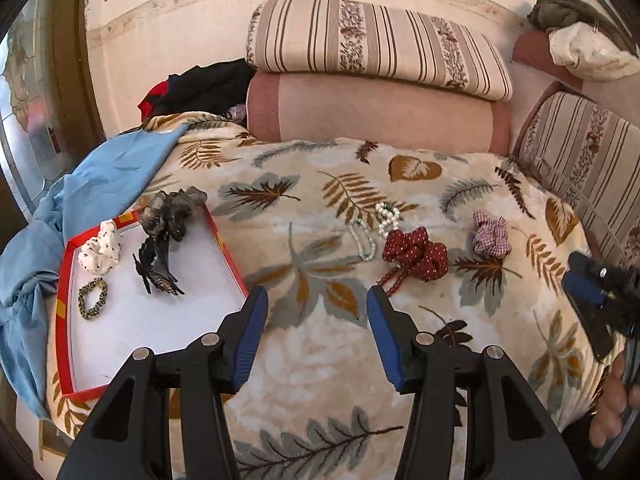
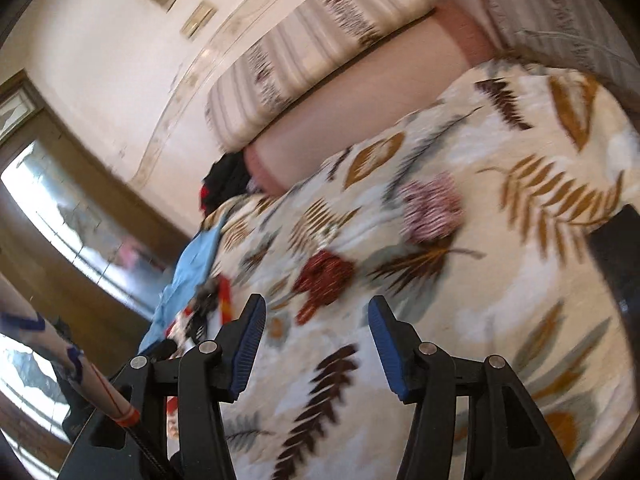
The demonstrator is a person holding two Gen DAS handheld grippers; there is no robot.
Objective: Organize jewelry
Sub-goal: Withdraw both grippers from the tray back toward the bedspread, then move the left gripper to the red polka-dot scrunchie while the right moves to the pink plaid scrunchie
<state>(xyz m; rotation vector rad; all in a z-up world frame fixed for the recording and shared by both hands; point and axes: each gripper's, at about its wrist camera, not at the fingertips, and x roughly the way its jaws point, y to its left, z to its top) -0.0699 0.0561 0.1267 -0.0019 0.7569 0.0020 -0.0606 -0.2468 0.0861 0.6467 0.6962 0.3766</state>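
Hovering low over the leaf-patterned blanket (image 1: pixel 304 360), the left tool (image 1: pixel 318 300) has its blue pads spread wide with nothing between them, and the right tool (image 2: pixel 316 312) is likewise released and empty, though its view is smeared by motion.

The red-rimmed tray (image 1: pixel 66 320) at the left already holds a white dotted scrunchie (image 1: pixel 100 250), a small gold-and-black hair tie (image 1: pixel 93 298), a black claw clip (image 1: pixel 158 270) and a grey scrunchie (image 1: pixel 170 210) resting across its far rim. On the blanket, apart from the tray, lie a pearl strand (image 1: pixel 374 230), a dark red dotted scrunchie (image 1: pixel 414 254) with a beaded red string trailing toward the left tool, and a pink checked scrunchie (image 1: pixel 490 232).

The nearest piece to the left tool seems to be the red one. A good grasp would likely take the bunched fabric across its thickest fold, pressing slightly into the soft blanket so both pads get under the cloth. Pinching only the trailing string risks it slipping or leaving the scrunchie behind. The pearls will probably need a pinch where the strand doubles, since loose beads roll.

No brand, label or readable writing shows on the tray or elsewhere.
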